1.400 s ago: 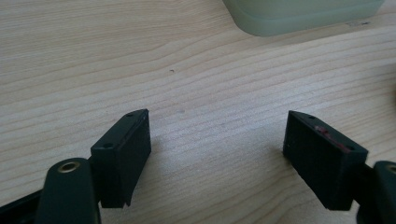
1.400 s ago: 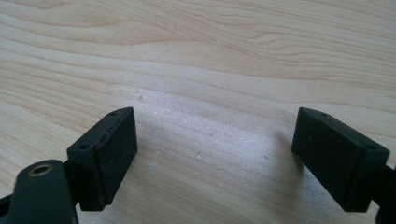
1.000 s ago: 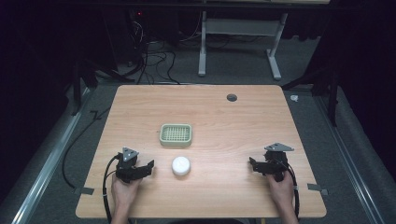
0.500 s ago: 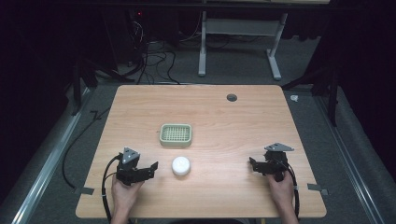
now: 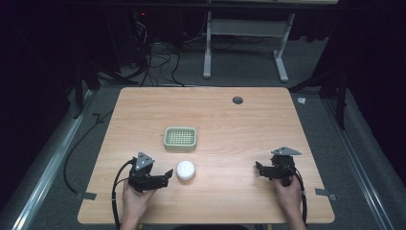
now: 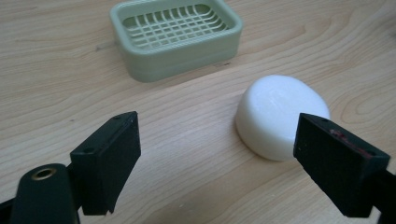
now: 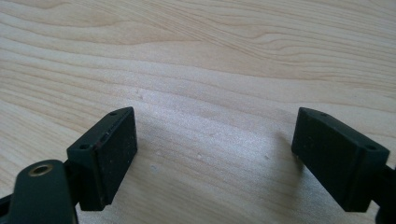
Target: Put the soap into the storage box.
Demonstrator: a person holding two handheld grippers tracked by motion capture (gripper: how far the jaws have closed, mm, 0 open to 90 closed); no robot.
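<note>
That soap point(image 5: 185, 169) is a smooth white puck with rounded edges, so I'd guess it's hard, light and pretty slippery; best bet is squeezing it across the flat sides, low down, so it doesn't pop out. It's sitting on the worktop point(image 5: 230, 120) near the front, just near of the green dish point(image 5: 180, 138), not touching it. Left tool point(image 5: 167, 173) is right beside it on its left, jaws apart, nothing in them yet. Right tool point(image 5: 258, 168) is well off to the right, jaws apart too.

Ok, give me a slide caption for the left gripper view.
Open left gripper approaches a white soap bar, green soap dish beyond.
</note>
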